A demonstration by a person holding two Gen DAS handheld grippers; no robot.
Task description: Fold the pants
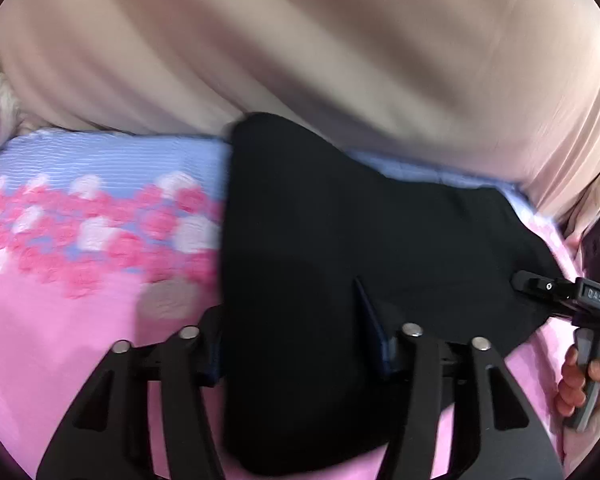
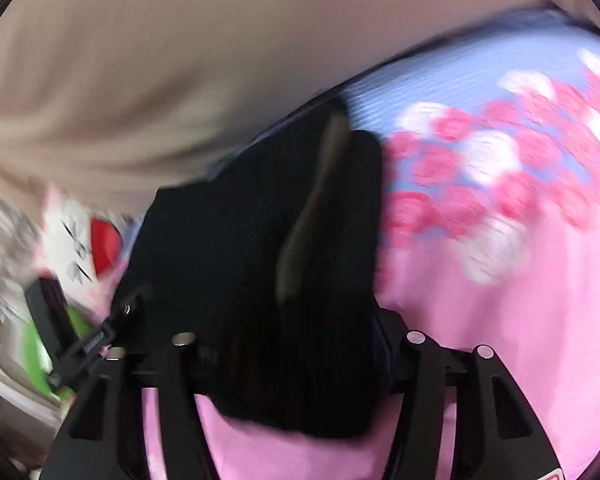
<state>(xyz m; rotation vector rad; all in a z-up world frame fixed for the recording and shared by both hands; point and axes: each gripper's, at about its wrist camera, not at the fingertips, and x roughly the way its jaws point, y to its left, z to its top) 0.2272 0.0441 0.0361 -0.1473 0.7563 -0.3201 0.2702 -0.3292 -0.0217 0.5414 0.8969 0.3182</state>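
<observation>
Left wrist view has the black pants lying between and ahead of the jaws of the left gripper, spread on a bed cover of pink and blue with a flower band. The left jaws stand wide apart, with cloth running through the gap; I cannot tell whether anything is pinched. To the right of those jaws, the right gripper meets the pants at their far right edge, and a hand holds its handle.

Right wrist view is blurred. The pants sit bunched between the jaws of the right gripper, which also stand wide apart, and a pale fold or lining shows along the top of the heap. The left gripper is just left of these jaws, at the cloth's edge.

By my reading the pants are already doubled into a compact, thick bundle, so at least 1 fold seems done. What looks left is a final fold or squaring up; the edges are not yet even.
</observation>
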